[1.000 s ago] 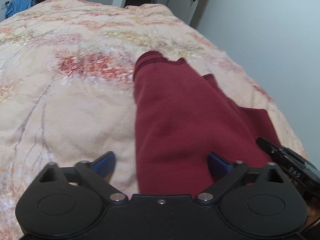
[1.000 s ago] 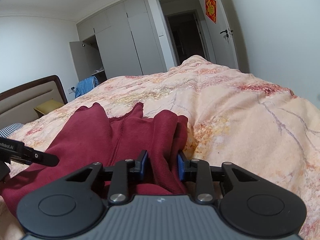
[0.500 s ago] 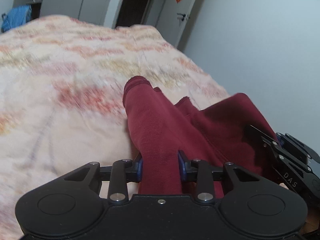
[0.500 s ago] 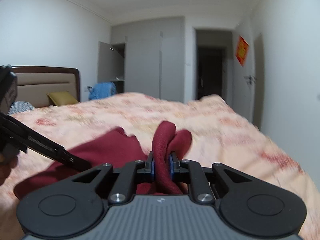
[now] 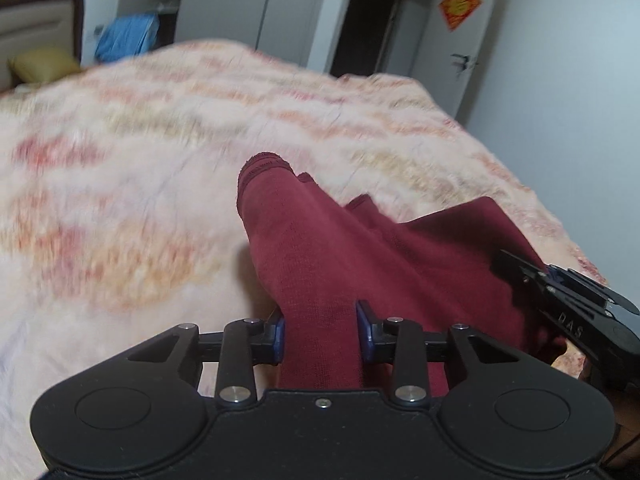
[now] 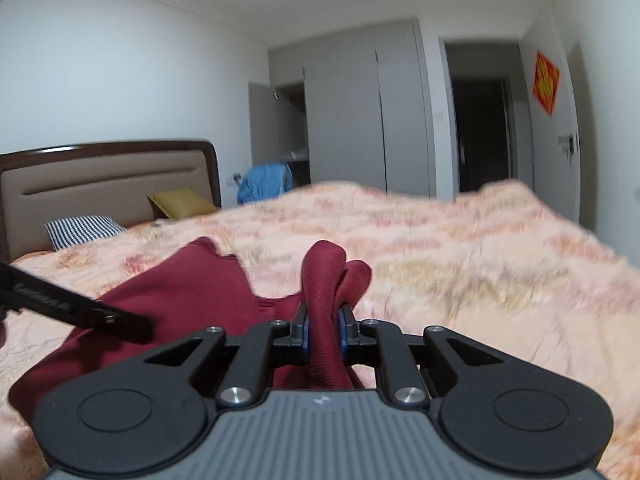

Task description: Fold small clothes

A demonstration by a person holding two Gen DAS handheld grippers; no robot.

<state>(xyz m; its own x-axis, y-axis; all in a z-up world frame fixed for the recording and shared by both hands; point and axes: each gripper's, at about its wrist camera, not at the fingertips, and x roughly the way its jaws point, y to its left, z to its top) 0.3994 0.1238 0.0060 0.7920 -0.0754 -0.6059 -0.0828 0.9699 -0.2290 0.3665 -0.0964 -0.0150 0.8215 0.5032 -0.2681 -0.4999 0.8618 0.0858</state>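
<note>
A dark red knit garment (image 5: 360, 248) hangs bunched between both grippers above the bed. My left gripper (image 5: 320, 332) is shut on a thick fold of it, the blue pads pressing the cloth from both sides. My right gripper (image 6: 323, 330) is shut tight on another bunched fold (image 6: 324, 280) that stands up past the fingers. The rest of the garment (image 6: 168, 304) drapes down to the left. The right gripper shows at the right edge of the left wrist view (image 5: 576, 304); the left gripper's finger (image 6: 76, 310) shows at the left of the right wrist view.
A peach floral quilt (image 5: 160, 160) covers the bed. The headboard (image 6: 100, 184), a striped pillow (image 6: 80, 230) and a yellow cushion (image 6: 180, 202) lie at the far left. Blue clothing (image 6: 264, 182) hangs by grey wardrobes (image 6: 360, 112). A dark doorway (image 6: 484, 132) is beyond.
My left gripper went from open around the garment to shut on it. The right gripper tightened on its fold. Both lifted the garment off the quilt and tilted upward.
</note>
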